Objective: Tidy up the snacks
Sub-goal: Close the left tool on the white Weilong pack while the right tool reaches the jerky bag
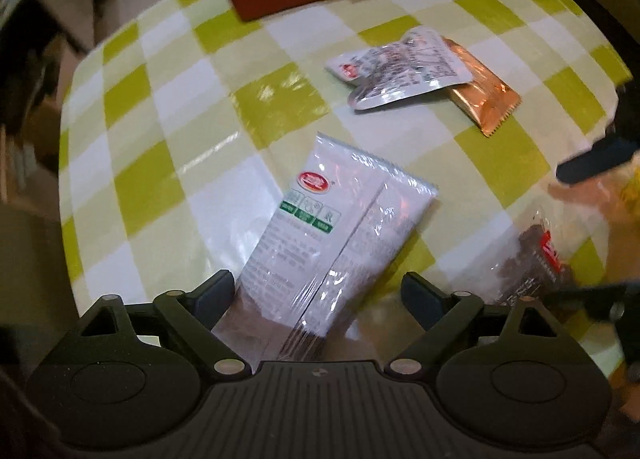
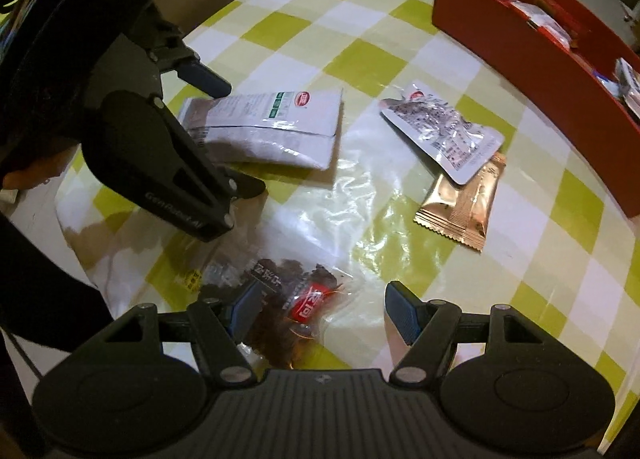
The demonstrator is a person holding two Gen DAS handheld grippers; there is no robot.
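left gripper (image 1: 318, 293): I've got it spread over the white packet (image 1: 332, 235), jaws straddling it, not pinching yet
right gripper (image 2: 320, 311): spread over the clear dark-snack bag (image 2: 296, 299) near the tabletop's (image 2: 280, 31) front edge, lined up for a grab
red box (image 2: 520, 55): far corner, packets already inside, so everything's probably headed there

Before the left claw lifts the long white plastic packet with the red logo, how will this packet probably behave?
The long white plastic packet will probably flex but hold its shape: it looks full and flat. Its glossy, wrinkled film may slip in the left claw, whose jaws stand open around the packet's near end. It seems light, and being flat on the green checked tablecloth, it should not roll.
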